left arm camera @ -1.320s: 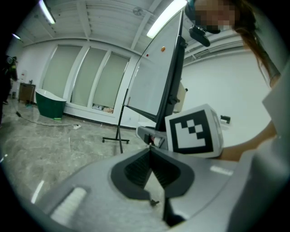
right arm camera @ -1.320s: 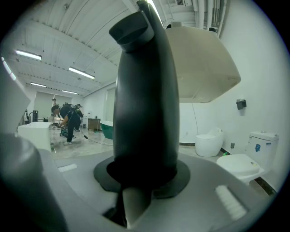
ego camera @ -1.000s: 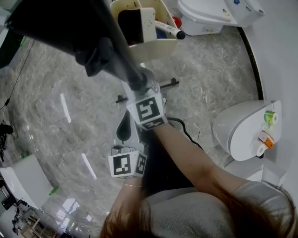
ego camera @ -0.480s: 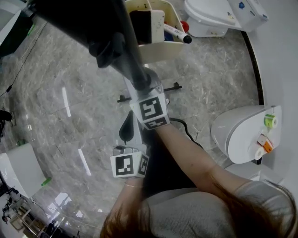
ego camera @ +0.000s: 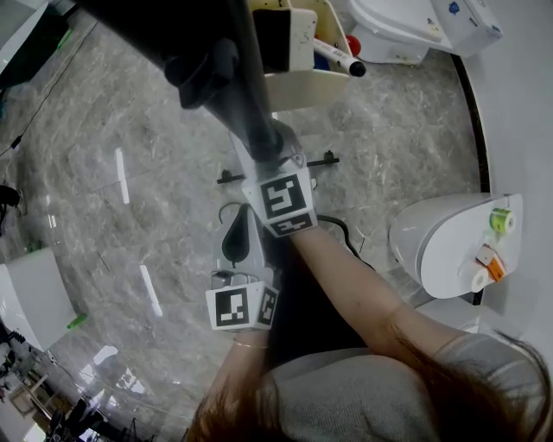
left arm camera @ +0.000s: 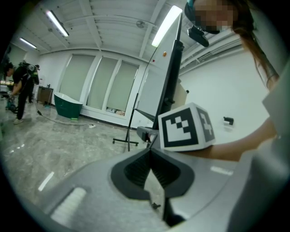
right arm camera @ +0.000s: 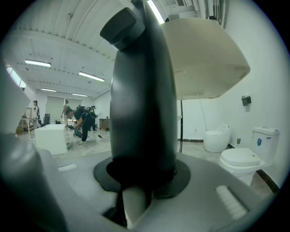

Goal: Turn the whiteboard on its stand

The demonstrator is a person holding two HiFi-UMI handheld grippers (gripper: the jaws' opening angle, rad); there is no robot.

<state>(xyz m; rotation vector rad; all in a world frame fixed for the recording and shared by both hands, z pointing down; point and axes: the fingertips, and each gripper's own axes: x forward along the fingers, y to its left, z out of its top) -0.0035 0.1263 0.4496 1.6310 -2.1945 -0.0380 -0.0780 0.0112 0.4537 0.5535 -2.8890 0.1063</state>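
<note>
Far left in the head view, a white box (ego camera: 30, 302) sits on the grey marbled floor (ego camera: 112, 138). The whiteboard (ego camera: 147, 26) fills the upper left as a dark mass seen from above, and its frame bar (ego camera: 249, 104) runs down to the right gripper (ego camera: 266, 147). Only the right gripper view shows that grip. There the jaws are clamped on the dark rounded bar, which rises straight out of them past a knob (right arm camera: 124, 27), and the cream tray (right arm camera: 204, 59) shows from underneath just to its right. From above, that same tray holds a dark block (ego camera: 272, 39) and a marker (ego camera: 339, 59), which the gripper camera cannot see. The left gripper (left arm camera: 149, 152) sits lower in the head view, below the right one. Its own view shows the pads pressed together at the tips with nothing between them. Beyond them the board stands upright and edge-on, with people (left arm camera: 20, 86) and a green tub (left arm camera: 68, 105) far off to the left. Rightmost in the head view are a white toilet (ego camera: 406, 30) at the top and another white fixture (ego camera: 441, 246) below it.
</note>
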